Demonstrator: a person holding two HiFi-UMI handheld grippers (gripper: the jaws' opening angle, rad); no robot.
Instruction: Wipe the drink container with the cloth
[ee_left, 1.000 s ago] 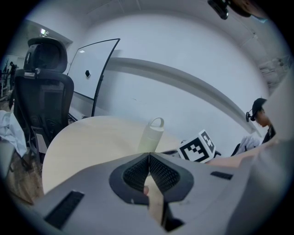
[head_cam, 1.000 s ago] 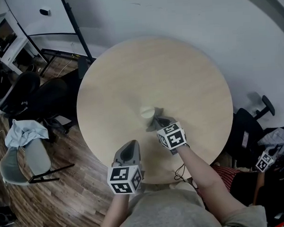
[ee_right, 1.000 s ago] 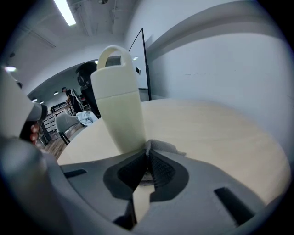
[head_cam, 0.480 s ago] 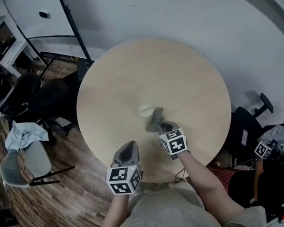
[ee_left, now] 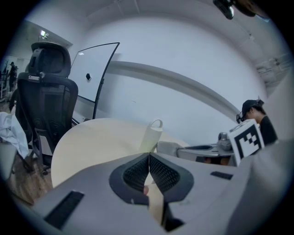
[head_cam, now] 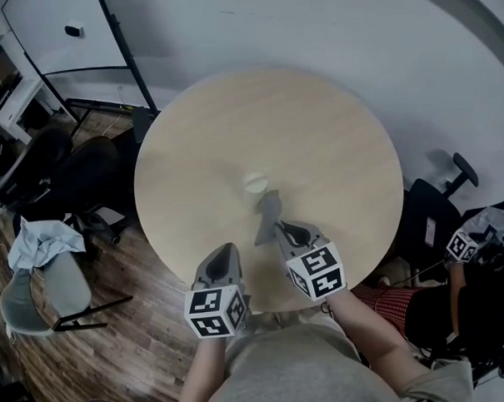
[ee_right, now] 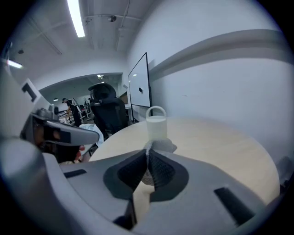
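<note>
A small white drink container (head_cam: 255, 182) with a loop handle stands upright near the middle of the round wooden table (head_cam: 333, 142). My right gripper (head_cam: 284, 230) is shut on a grey cloth (head_cam: 268, 215), which hangs from its jaws just short of the container. In the right gripper view the cloth (ee_right: 161, 146) bunches at the right gripper's (ee_right: 148, 153) tips, with the container (ee_right: 156, 123) straight ahead. My left gripper (head_cam: 230, 252) hovers over the table's near edge, shut and empty. In the left gripper view the left gripper's (ee_left: 149, 156) jaws meet, and the container (ee_left: 151, 134) stands beyond.
Black office chairs (head_cam: 84, 174) crowd the floor left of the table. A grey chair (head_cam: 47, 280) carries a light blue garment (head_cam: 41, 238). A whiteboard (head_cam: 69, 33) leans at the back left. Another black chair (head_cam: 436, 221) and a marker cube (head_cam: 460, 247) sit at the right.
My right gripper has drawn back towards me with the cloth, away from the container. The left gripper has stayed almost still at the table's near edge.
</note>
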